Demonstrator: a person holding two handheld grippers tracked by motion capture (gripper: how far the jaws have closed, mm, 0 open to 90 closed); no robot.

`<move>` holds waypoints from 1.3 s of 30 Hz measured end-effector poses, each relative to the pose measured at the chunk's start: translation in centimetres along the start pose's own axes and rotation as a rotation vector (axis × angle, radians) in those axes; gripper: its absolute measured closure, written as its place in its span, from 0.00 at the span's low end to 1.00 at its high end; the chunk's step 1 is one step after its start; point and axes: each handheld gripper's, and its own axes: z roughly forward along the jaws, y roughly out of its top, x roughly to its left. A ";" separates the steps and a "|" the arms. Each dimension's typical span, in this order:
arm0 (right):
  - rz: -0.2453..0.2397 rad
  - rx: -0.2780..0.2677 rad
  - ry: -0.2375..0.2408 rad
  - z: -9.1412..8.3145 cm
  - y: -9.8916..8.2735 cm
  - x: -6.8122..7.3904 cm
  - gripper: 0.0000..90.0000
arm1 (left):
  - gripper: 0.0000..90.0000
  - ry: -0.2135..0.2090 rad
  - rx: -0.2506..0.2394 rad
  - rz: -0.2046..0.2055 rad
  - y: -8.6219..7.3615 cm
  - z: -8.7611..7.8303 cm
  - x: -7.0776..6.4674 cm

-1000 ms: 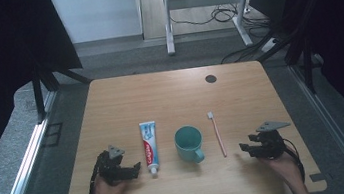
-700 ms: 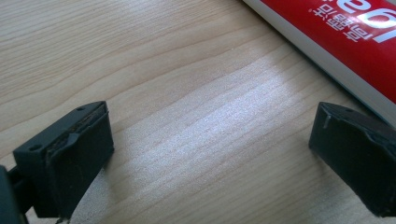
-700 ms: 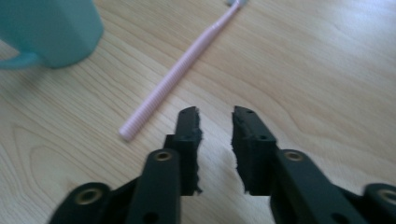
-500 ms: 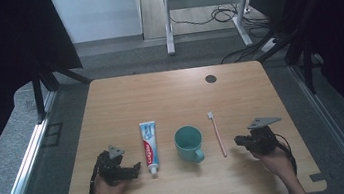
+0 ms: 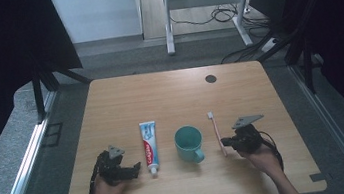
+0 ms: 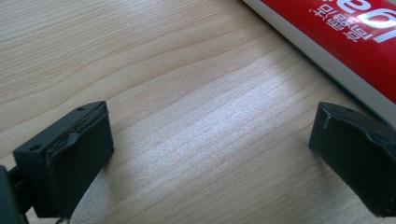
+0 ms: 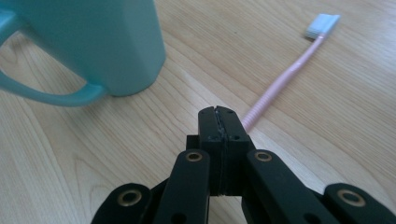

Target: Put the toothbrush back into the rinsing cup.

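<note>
Right gripper [image 5: 227, 143] sits at the near end of the pink toothbrush [image 5: 216, 134] in the high view, jaws clenched tight after closing over the last moment; whether the handle is pinched can't be told from there. Left gripper [image 5: 131, 170] rests near the table's front edge, just left of the toothpaste tube [image 5: 149, 146]. Teal mug [image 5: 189, 144] stands between tube and toothbrush. Wooden table [image 5: 169, 94] has a dark round cable hole [image 5: 210, 78] near the far edge. Grey floor all round, black curtains at both sides, a white desk frame with loose cables behind.

Left gripper view: left gripper [image 6: 210, 154] is spread wide over bare wood grain, nothing between the pads. Toothpaste tube [image 6: 336, 37] is at top right, red panel with white lettering, cropped, not readable.

Right gripper view: right gripper [image 7: 219, 116] has pads pressed flat together with nothing visible between them. Toothbrush [image 7: 280, 77] handle runs just beside the tips, white head far off. Mug [image 7: 93, 42] is upright, handle toward the camera.
</note>
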 end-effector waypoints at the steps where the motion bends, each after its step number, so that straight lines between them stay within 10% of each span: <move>1: 0.000 0.000 0.000 0.0 0.0 0.0 0.99 | 0.00 0.000 0.000 0.000 0.0 0.0 0.0; 16: 0.006 0.057 0.016 2.5 -0.3 0.2 0.99 | 0.00 0.000 0.000 0.000 0.0 0.0 0.0; 39: 0.066 0.064 -0.083 -0.6 -3.2 -3.0 0.99 | 0.00 0.000 0.000 0.000 0.0 0.0 0.0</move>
